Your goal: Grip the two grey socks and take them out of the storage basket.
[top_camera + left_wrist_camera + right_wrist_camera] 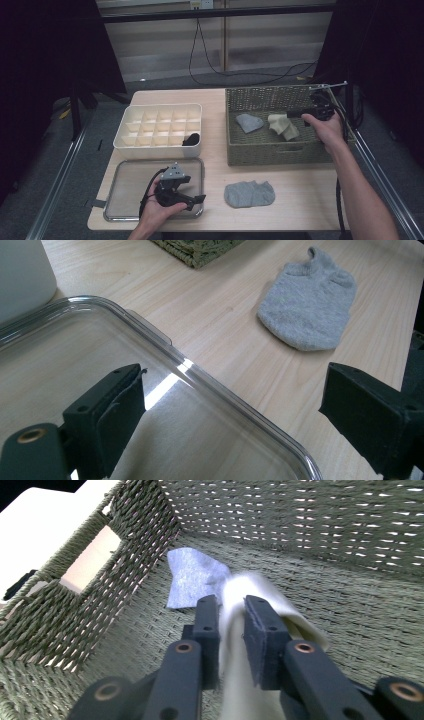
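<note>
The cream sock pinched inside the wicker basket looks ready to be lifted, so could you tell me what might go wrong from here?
1. The right hand-held gripper pinches just a fold of the cream sock; it may slip when lifted.
2. The blue-grey sock lies touching it and could be dragged along.
3. The basket wall is high, so the dangling sock might snag on the weave.
</note>
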Available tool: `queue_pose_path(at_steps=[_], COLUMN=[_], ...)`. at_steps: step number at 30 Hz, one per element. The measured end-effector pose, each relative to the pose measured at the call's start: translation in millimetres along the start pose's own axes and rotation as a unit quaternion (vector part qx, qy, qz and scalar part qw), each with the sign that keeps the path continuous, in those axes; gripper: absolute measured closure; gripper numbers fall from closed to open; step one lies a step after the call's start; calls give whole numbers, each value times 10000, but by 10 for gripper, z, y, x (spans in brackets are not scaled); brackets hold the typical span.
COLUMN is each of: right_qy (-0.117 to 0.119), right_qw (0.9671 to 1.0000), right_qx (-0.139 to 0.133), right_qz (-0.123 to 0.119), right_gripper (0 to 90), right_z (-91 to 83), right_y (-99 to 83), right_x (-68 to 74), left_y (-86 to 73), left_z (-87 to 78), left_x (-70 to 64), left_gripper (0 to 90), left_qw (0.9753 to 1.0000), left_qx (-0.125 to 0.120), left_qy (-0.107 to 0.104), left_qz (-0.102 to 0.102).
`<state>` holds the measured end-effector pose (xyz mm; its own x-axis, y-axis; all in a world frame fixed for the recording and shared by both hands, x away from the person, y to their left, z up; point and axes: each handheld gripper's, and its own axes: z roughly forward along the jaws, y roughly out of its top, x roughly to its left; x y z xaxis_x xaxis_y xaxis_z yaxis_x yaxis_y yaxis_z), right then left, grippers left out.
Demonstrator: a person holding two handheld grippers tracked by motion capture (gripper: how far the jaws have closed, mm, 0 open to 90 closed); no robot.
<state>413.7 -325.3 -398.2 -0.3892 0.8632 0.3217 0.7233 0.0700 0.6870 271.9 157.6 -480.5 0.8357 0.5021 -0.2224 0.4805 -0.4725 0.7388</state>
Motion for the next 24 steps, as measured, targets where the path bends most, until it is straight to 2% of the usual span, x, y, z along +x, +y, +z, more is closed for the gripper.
queue_pose_path(at_steps=[7, 12, 21, 23, 24], right_qy=[45, 155, 302, 336, 335], right_qw=[10000, 9997, 9981, 9972, 9966], right_qx=[33, 30, 239, 300, 395], right_qz=[-80, -195, -485, -594, -637], right_gripper=[735, 728, 683, 675, 671], right_z=[12, 98, 445, 544, 649], right_y=[-9, 76, 240, 271, 304], right_x=[39, 144, 341, 397, 451], left_y=[1, 2, 0, 1, 0], left_z=[7, -5, -28, -34, -36], left_x=[-4, -7, 1, -2, -3], left_gripper=[103, 103, 103, 104, 103], left_qw=[10000, 10000, 9999, 9999, 9999], left_qx=[-1, -71, -101, -105, -106], left_qy=[-7, 17, 22, 10, 9], left_qz=[2, -7, -8, 5, 6])
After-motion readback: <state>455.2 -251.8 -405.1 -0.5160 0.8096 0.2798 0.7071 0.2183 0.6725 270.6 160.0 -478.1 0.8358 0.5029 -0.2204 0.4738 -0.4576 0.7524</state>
